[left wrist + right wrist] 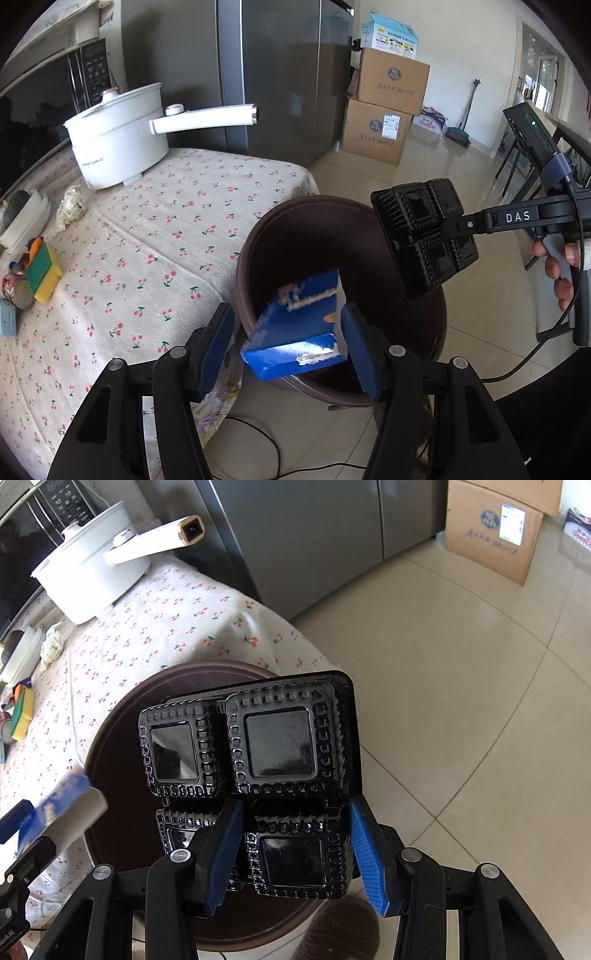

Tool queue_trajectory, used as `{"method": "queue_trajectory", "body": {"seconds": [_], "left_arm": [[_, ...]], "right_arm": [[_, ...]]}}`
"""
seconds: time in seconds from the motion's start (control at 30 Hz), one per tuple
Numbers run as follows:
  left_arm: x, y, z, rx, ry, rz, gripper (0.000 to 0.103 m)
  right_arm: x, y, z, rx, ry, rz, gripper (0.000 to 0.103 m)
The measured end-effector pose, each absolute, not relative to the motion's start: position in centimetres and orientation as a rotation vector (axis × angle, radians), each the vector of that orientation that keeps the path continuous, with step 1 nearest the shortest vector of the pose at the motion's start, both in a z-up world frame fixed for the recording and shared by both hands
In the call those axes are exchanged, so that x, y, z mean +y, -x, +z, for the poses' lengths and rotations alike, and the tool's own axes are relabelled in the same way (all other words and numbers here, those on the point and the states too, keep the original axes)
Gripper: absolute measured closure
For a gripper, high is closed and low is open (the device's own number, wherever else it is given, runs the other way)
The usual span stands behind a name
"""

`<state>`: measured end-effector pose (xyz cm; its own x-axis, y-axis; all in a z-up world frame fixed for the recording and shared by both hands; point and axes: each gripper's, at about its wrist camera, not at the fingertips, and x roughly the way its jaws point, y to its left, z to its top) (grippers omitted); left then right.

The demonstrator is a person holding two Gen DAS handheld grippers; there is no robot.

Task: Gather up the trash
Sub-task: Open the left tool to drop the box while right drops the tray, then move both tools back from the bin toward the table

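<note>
A dark brown trash bin (436,317) stands on the floor beside the table; it also shows in the right wrist view (110,760). My left gripper (288,347) is open over the bin's near rim. A blue carton (295,325) is tilted between its fingers, touching only the right pad, and looks motion-blurred; it also shows blurred in the right wrist view (59,805). My right gripper (295,853) is shut on a black plastic four-cell tray (280,746) and holds it above the bin. That tray also shows in the left wrist view (424,232).
The table with cherry-print cloth (147,251) holds a white electric pot (118,136), a crumpled paper ball (70,206), a sponge (44,269) and a tin can (18,291). A fridge (280,74) and cardboard boxes (380,125) stand behind. A cable (258,428) lies on the floor.
</note>
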<state>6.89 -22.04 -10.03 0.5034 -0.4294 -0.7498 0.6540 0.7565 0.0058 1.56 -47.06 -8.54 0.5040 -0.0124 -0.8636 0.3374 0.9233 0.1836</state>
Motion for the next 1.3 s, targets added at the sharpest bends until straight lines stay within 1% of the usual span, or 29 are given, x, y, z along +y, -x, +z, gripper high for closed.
{"method": "queue_trajectory", "body": {"seconds": [0.03,0.1,0.43,0.5,0.53,0.57,0.6,0.63,1.07,1.3], "left_arm": [[-22.0,-6.9,-10.0,0.799,-0.312,-0.649,0.023],[-21.4,-7.1,-9.8,0.789,-0.298,-0.617,0.018],[-17.6,-8.9,-9.0,0.815,-0.224,-0.497,0.002],[-17.0,-9.0,-8.8,0.812,-0.218,-0.484,0.000],[-16.7,-9.0,-8.7,0.811,-0.217,-0.478,0.000],[-16.4,-9.1,-8.6,0.812,-0.215,-0.473,0.000],[-16.0,-9.1,-8.5,0.814,-0.211,-0.469,0.000],[-15.7,-9.1,-8.5,0.817,-0.206,-0.465,0.000],[-11.5,-9.9,-7.6,0.835,-0.157,-0.388,0.000],[-8.3,-10.5,-7.3,0.854,-0.101,-0.326,0.000]], "right_arm": [[-47.1,-1.5,-8.5,1.026,-0.351,-0.217,0.052],[-47.1,-1.5,-8.5,1.026,-0.350,-0.217,0.052],[-46.5,-2.0,-8.7,1.035,-0.339,-0.211,0.051],[-46.3,-2.1,-8.6,1.032,-0.341,-0.218,0.049],[-46.3,-2.2,-8.6,1.032,-0.349,-0.222,0.047],[-46.3,-2.2,-8.6,1.031,-0.361,-0.226,0.040],[-46.4,-2.2,-8.5,1.025,-0.369,-0.231,0.030],[-46.3,-2.3,-8.4,1.019,-0.371,-0.233,0.027],[-43.4,-3.9,-7.5,1.008,-0.354,-0.190,0.024],[-40.3,-5.5,-6.7,1.000,-0.311,-0.153,0.023]]}}
